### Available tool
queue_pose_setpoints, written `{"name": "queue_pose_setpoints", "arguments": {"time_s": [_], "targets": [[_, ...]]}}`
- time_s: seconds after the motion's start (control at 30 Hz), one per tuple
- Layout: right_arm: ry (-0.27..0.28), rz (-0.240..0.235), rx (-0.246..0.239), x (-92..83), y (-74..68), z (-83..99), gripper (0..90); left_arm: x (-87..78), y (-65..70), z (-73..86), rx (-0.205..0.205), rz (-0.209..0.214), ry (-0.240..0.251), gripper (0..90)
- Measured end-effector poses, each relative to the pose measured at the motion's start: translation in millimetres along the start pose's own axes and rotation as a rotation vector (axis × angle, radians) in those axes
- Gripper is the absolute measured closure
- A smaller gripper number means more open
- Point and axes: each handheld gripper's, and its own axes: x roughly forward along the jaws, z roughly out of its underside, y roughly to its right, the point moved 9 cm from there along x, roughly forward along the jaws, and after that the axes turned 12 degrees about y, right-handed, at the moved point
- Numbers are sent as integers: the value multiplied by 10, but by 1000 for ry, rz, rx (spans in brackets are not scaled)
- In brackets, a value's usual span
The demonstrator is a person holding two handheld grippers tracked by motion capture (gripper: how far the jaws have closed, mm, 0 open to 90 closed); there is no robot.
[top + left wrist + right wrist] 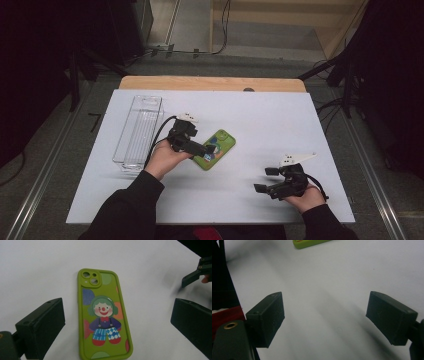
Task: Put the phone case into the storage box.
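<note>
Left gripper view: left gripper (117, 322) spread wide astride green phone case (103, 315); right gripper (266, 180), released, over bare table (280, 125) toward four o'clock.

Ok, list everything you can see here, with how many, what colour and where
phone case: one, green with a clown picture, lying flat on the table between the left gripper's open jaws
storage bin: one, clear plastic, long and narrow, at the table's left side, apart from the phone case
table: one, white top with a wooden far edge
left gripper: one, black, jaws open, over the phone case
right gripper: one, black, jaws open, over bare table at the near right
hands: two, in black sleeves, each holding a gripper
</note>
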Motion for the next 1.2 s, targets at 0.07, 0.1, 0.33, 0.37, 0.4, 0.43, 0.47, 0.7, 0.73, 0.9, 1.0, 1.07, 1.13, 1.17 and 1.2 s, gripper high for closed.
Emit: {"name": "queue_pose_setpoints", "arguments": {"time_s": [0.07, 0.1, 0.33, 0.37, 0.4, 0.43, 0.47, 0.7, 0.73, 0.9, 1.0, 1.07, 1.13, 1.17, 1.2], "targets": [[0, 0, -1, 0, 1, 0, 133, 47, 4, -35, -11, 2, 15, 0], [0, 0, -1, 0, 1, 0, 133, 47, 4, -35, -11, 2, 15, 0], [-4, 3, -1, 3, 6, 3, 133, 183, 17, -70, 7, -5, 1, 0], [-2, 4, -2, 3, 8, 4, 133, 201, 16, -76, 9, -6, 2, 0], [-2, 4, -2, 3, 8, 4, 133, 218, 15, -82, 11, -8, 0, 0], [-3, 5, -2, 2, 12, 4, 133, 237, 19, -91, 7, -7, 4, 0], [-3, 5, -2, 2, 12, 4, 133, 256, 21, -96, 5, -6, 3, 0], [-3, 6, -2, 3, 13, 5, 133, 379, 46, -115, -3, -11, 12, 0], [-3, 6, -2, 1, 14, 5, 133, 393, 42, -110, -1, -17, 11, 0], [-3, 7, -2, -1, 16, 6, 133, 422, 25, -89, 6, -25, 7, 0], [-3, 6, -4, 0, 15, 5, 133, 431, 11, -89, 8, -34, 14, 0], [-4, 5, -4, 3, 12, 7, 133, 444, 2, -76, 12, -37, 13, 0], [-4, 4, -4, 3, 10, 7, 133, 456, -2, -60, 10, -39, 8, 0], [-3, 4, -4, 4, 9, 7, 133, 462, -5, -51, 15, -37, 3, 0], [-4, 4, -4, 3, 10, 7, 133, 468, -3, -44, 18, -36, 2, 0]]}}
